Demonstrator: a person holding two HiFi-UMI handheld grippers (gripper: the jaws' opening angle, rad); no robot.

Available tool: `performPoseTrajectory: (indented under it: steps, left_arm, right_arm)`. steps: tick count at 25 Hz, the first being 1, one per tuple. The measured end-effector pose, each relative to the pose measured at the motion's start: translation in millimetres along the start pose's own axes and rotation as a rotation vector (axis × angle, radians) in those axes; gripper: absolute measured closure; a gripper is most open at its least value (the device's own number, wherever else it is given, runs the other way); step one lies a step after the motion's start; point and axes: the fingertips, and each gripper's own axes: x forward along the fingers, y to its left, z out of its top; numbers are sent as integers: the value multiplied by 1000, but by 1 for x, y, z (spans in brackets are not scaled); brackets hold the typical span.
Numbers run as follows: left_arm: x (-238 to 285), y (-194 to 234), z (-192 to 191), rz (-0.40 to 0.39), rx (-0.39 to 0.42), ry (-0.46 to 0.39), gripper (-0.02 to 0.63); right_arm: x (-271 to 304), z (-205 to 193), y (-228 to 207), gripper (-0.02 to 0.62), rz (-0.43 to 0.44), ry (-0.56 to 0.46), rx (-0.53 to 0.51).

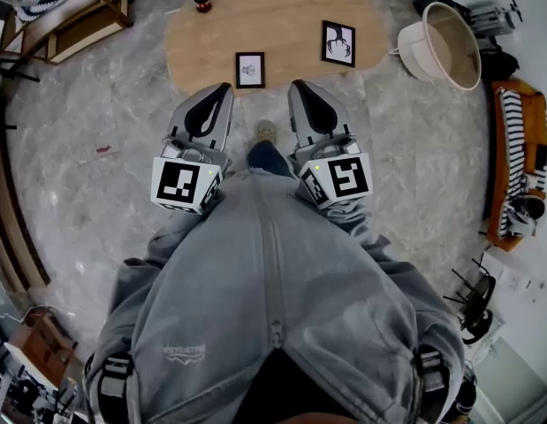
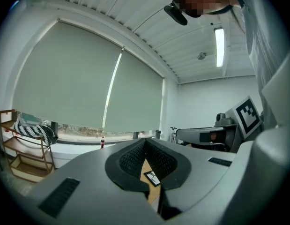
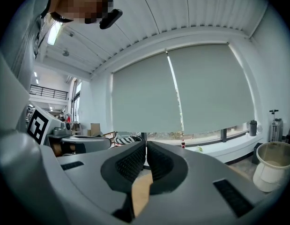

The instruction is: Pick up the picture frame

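Two black picture frames lie on an oval wooden board (image 1: 282, 16) on the floor: a small one (image 1: 250, 69) near its front edge and a larger one (image 1: 338, 43) to its right. My left gripper (image 1: 224, 88) and right gripper (image 1: 297, 86) are held side by side short of the board, both shut and empty. The left tips hang just short of the small frame. In the left gripper view the shut jaws (image 2: 145, 142) leave a gap below them, and a frame (image 2: 152, 177) shows through it. The right gripper view shows its shut jaws (image 3: 145, 144) over bare wood (image 3: 141, 191).
A red-capped bottle (image 1: 201, 0) stands at the board's far left edge. A white bucket (image 1: 441, 44) sits to the board's right, a wooden shelf (image 1: 79, 16) at the back left, and an orange bench (image 1: 516, 162) along the right. The person's feet and grey-clad body fill the foreground.
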Motion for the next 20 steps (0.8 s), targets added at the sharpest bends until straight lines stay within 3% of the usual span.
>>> performPoseTrajectory:
  steps: [9,15,20]
  left_arm:
    - [96,16,-5,118,-26,22,588]
    - [127,20,-4,193,-22,17,588]
    - [138,15,-2,217,-17,25,588]
  right_arm:
    - [72,-2,-86,561,151,48,5]
    - [94,-5,-114,561,238,59,2]
    - [97,-5,-128,561,261,52,14]
